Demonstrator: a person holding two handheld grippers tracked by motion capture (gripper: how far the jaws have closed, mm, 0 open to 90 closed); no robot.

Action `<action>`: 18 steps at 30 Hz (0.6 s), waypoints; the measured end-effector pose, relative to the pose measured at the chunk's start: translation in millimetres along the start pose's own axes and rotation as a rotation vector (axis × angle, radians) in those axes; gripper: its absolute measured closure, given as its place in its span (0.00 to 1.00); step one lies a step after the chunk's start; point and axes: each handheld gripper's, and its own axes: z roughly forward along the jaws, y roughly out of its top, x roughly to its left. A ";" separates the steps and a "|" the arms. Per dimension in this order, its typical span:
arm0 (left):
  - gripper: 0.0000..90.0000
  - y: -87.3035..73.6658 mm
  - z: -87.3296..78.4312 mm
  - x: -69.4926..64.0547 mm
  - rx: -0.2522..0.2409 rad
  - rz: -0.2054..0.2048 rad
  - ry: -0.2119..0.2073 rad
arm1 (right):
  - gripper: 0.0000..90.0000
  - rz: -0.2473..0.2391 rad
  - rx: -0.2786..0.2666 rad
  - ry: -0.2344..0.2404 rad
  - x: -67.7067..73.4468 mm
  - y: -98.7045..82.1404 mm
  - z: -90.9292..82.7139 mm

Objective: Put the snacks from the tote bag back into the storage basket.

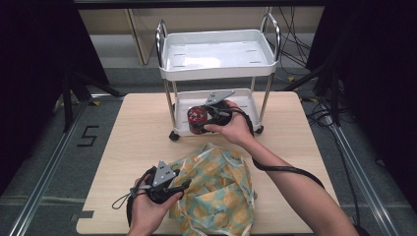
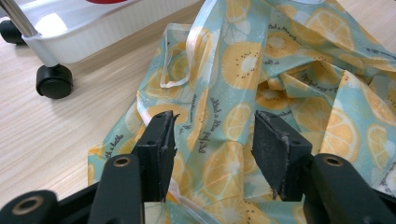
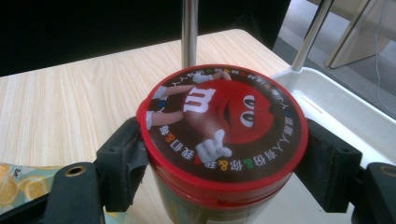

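Right gripper view: my right gripper [image 3: 224,158] clamps M&M's jar [image 3: 224,140] just under red lid, at cart's lower tray [image 1: 246,101]. Left gripper [image 2: 212,149] gapes wide over lemon-print bag [image 2: 280,70] on table [image 1: 142,128]. I judge best to keep jar upright, squeeze steady.

Bright, even overhead light; edges dark, perhaps slightly blurred.
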 end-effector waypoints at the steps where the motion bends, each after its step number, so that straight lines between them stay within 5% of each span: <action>1: 0.54 0.0 0.3 -0.3 -0.004 -0.004 0.001 | 0.29 -0.007 -0.005 -0.004 -0.1 0.3 0.2; 18: 0.54 0.2 0.2 -0.5 -0.010 -0.009 0.005 | 0.29 -0.014 -0.005 -0.017 -2.0 4.2 6.1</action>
